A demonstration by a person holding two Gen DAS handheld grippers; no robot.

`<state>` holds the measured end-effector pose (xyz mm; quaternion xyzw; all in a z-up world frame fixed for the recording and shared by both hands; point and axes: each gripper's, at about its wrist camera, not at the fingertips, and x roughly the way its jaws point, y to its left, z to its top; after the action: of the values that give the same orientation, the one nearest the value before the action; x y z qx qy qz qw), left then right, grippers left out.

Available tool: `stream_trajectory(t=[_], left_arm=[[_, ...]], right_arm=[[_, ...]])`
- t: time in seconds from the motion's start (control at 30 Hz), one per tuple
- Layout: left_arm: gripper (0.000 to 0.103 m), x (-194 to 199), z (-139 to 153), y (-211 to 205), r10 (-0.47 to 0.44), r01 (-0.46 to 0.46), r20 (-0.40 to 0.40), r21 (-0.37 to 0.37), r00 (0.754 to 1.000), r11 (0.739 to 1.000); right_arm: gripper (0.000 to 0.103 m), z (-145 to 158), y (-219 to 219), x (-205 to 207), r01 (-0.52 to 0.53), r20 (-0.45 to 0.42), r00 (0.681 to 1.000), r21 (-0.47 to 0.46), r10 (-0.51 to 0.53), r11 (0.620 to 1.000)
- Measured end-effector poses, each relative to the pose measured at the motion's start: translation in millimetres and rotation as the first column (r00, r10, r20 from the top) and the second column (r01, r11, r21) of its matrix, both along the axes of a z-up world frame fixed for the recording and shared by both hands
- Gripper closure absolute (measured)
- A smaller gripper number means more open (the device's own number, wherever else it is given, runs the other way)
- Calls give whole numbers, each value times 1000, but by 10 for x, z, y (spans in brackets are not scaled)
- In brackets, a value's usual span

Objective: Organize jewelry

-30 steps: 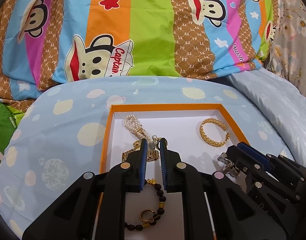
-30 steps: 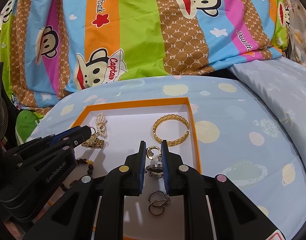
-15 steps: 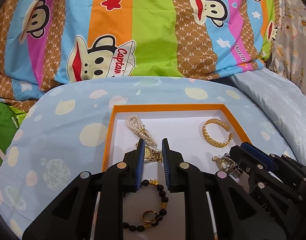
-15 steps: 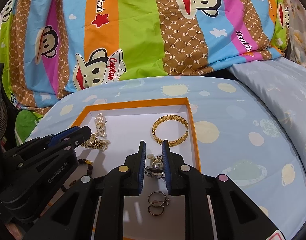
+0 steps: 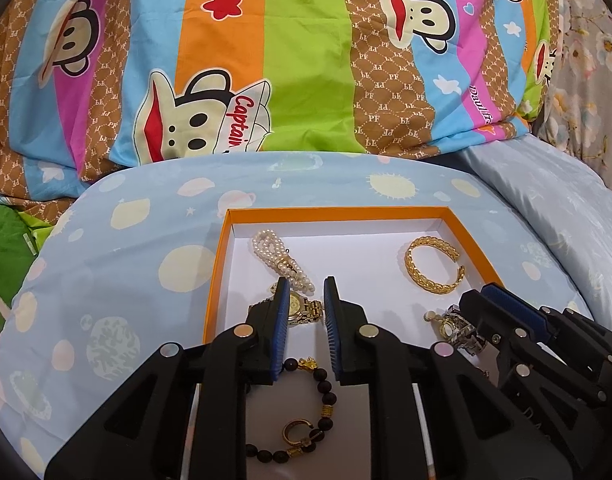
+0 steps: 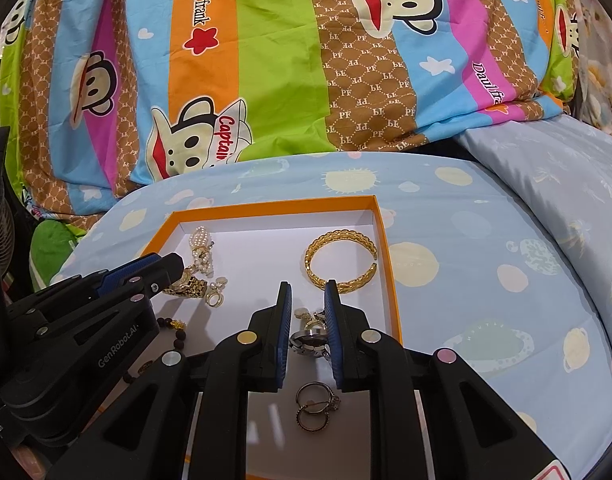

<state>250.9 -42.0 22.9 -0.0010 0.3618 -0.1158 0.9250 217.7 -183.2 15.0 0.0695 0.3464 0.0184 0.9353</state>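
Note:
An orange-rimmed white tray point(image 5: 222, 256) point(image 6: 390, 276) lies on a pale blue cushion. In it lie a pearl bracelet point(image 5: 280, 258), a gold watch point(image 5: 302, 308), a gold cuff bangle point(image 5: 432, 266) point(image 6: 340, 258), a dark bead bracelet point(image 5: 326, 396) with a gold ring point(image 5: 295, 432), and a pair of hoop earrings point(image 6: 314, 406). My left gripper point(image 5: 305, 286) is open and empty, its jaws on either side of the gold watch. My right gripper point(image 6: 308, 290) is slightly open around a silver watch point(image 6: 310, 338), which rests on the tray floor.
A striped cartoon-monkey blanket point(image 5: 306, 60) rises behind the cushion. A pale blue pillow point(image 6: 566, 184) lies at the right. Green fabric point(image 5: 6, 248) sits at the left. Small pearl earrings and a ring point(image 6: 216, 296) lie by the gold watch.
Both grippers have opened a little. The gold watch and the silver watch have been let go onto the tray. The left gripper has drawn back slightly.

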Motion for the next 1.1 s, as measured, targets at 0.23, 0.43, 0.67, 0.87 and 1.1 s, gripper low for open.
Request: stream_trajectory(t=[0.23,0.43,0.67,0.87,1.1], left_arm=[[87,-2,1,3,0,0,1,2,1000,1000],[87,-6,2,1,2,-2,3,3,1000,1000],[87,-119,10,2,9,-11,40,33,999,999],[77,-363,14,73,30,-31,37,25,999,999],[74,-733,52,115,40,-42,59,32,997,999]], right_arm=[[86,2,1,-1,0,1,1000,-1,0,1000],[86,6,1,-3,1,1,1000,-2,-1,1000],[70,58,-37,-105,18,52,999,-6,-17,1000],[50,160,53,-359,55,129,991,-117,-39,992],[43,168,67,-727,65,116,992,-115,-52,991]])
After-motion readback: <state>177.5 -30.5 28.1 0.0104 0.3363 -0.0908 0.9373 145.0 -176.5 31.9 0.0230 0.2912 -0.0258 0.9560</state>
